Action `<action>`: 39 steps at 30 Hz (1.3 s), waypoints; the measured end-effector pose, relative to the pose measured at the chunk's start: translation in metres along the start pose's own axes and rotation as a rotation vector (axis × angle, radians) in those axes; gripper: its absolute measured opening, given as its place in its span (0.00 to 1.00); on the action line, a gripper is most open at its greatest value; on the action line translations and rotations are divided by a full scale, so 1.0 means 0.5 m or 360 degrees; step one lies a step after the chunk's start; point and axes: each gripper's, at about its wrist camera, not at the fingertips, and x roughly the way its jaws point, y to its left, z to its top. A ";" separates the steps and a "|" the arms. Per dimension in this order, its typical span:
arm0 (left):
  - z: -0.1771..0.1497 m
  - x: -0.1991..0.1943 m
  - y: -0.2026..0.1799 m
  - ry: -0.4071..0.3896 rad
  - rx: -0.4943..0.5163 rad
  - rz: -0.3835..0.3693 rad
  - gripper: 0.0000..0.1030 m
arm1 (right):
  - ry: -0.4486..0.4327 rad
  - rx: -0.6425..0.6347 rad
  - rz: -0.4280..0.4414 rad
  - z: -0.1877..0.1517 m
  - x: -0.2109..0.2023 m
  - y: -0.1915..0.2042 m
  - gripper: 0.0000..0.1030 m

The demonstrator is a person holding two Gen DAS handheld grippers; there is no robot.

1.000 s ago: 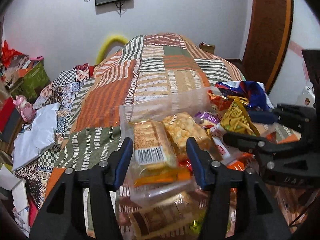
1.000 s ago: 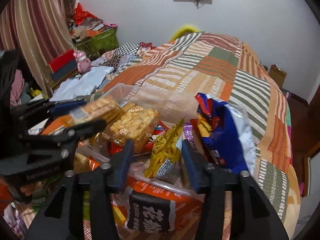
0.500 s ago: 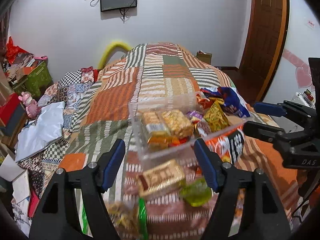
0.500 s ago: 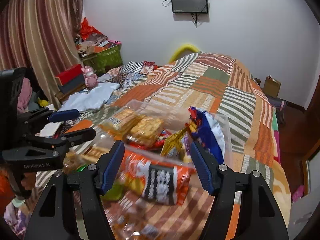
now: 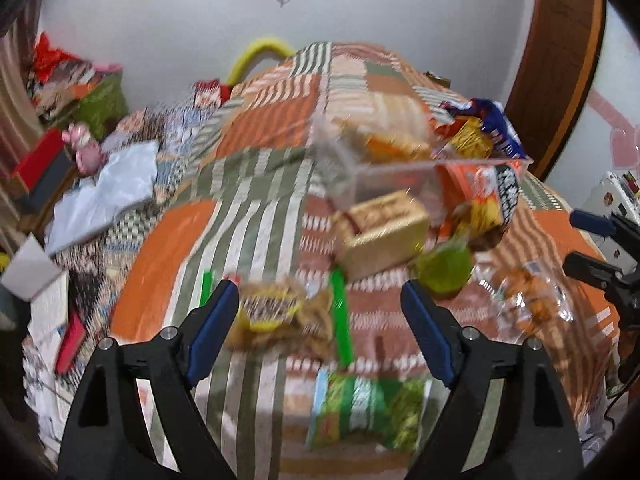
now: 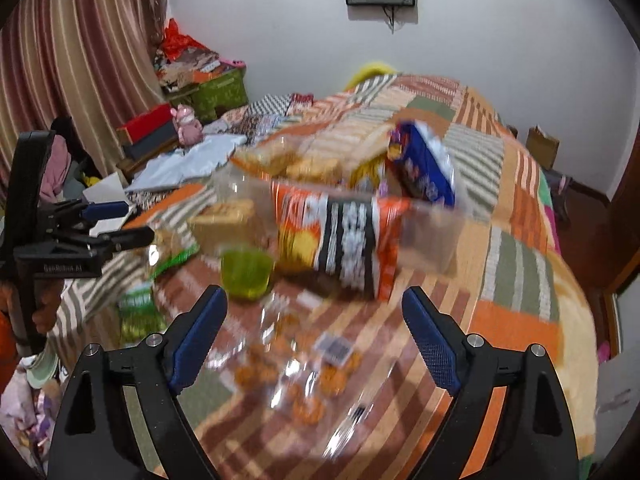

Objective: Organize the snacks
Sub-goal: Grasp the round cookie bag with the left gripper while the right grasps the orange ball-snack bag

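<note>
A clear plastic bin [image 5: 396, 176] on the patchwork bed holds cracker packs, a yellow pack and a blue bag [image 5: 500, 128]; it also shows in the right wrist view [image 6: 428, 236]. An orange-and-black bag [image 6: 340, 240] leans on its front. Loose before it lie a tan biscuit pack [image 5: 380, 232], a green jelly cup [image 5: 444, 268], a brown snack pack [image 5: 280, 312], a green bag [image 5: 360, 408] and a clear bag of orange snacks [image 6: 296, 376]. My left gripper [image 5: 320, 332] is open and empty above the brown pack. My right gripper [image 6: 316, 336] is open and empty above the clear bag.
The bed drops off at left to a cluttered floor with white cloth [image 5: 104, 196], boxes and a pink toy [image 5: 84, 148]. A wooden door [image 5: 556, 64] stands at right. A curtain [image 6: 72, 60] hangs at far left in the right wrist view.
Both grippers have drawn back and up from the bin and opened wider. More loose snacks in front of the bin have come into view.
</note>
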 end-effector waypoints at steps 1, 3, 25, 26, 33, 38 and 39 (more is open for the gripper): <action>-0.011 0.004 0.010 0.0017 -0.0022 -0.0002 0.82 | 0.0015 0.0003 -0.0002 -0.008 0.002 0.000 0.85; -0.028 0.008 0.023 0.0039 -0.0041 0.0007 0.82 | 0.0047 0.0007 0.0003 -0.027 0.005 0.004 0.85; -0.018 0.143 0.049 0.0178 -0.0014 0.0141 0.95 | 0.0263 -0.0082 0.0002 -0.062 0.082 0.045 0.92; -0.019 0.146 0.050 0.0180 -0.0022 0.0137 0.95 | 0.0266 -0.0098 -0.0005 -0.060 0.085 0.048 0.92; -0.019 0.148 0.066 0.0151 -0.0076 0.0140 0.78 | 0.0284 -0.0159 -0.0029 -0.050 0.102 0.055 0.87; -0.026 0.133 0.060 0.0114 -0.0033 0.0170 0.64 | 0.0260 -0.0095 0.0009 -0.049 0.093 0.031 0.70; -0.026 0.127 0.059 0.0103 -0.0025 0.0170 0.63 | 0.0255 -0.0085 0.0021 -0.051 0.091 0.028 0.66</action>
